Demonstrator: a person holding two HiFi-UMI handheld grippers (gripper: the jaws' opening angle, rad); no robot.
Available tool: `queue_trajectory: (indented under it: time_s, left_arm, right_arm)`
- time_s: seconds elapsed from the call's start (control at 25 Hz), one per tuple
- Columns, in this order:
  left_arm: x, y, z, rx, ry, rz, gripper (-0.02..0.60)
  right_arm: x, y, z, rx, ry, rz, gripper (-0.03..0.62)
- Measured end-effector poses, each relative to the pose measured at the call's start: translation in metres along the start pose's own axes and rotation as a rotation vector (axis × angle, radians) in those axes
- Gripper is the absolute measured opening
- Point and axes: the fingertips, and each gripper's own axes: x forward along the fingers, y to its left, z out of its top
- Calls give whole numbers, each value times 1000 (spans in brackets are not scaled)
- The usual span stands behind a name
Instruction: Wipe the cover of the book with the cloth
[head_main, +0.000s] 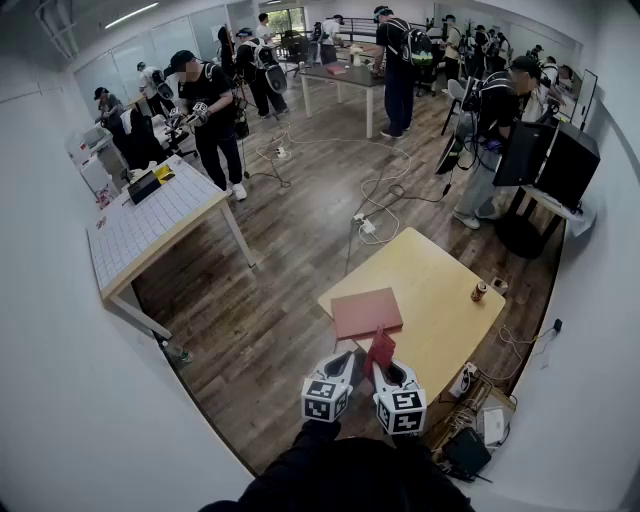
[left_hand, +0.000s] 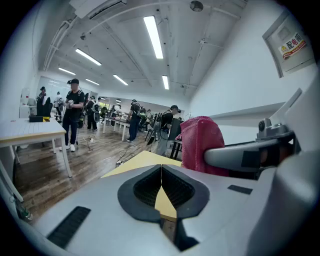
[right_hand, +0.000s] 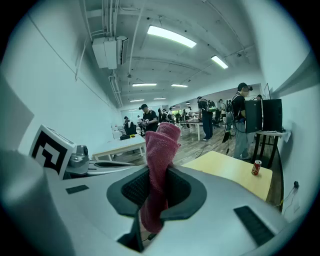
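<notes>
Cloth (right_hand: 159, 165), pink and upright, is clamped in the jaws of the right gripper (head_main: 392, 368), while the left gripper (left_hand: 161, 172) has its jaws together on nothing, and the book (head_main: 366, 312) lies flat on the bench (head_main: 440, 285) at twelve o'clock from both.

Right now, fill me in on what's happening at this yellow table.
A person holds two grippers over the near end of the light yellow wooden table. The right gripper is shut on a pink terry cloth, which sticks up between its jaws. The left gripper is shut and empty. The flat reddish-brown book lies on the table just ahead of them; the cloth is not on its cover yet, so wiping seems not to have begun.
</notes>
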Motion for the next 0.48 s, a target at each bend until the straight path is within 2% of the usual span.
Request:
queue_trajectory:
  time_s: [0.48]
  left_arm:
    - [-10, 21, -11, -13, 17, -1, 35]
  right_arm:
    - [13, 15, -6, 23, 3, -12, 75]
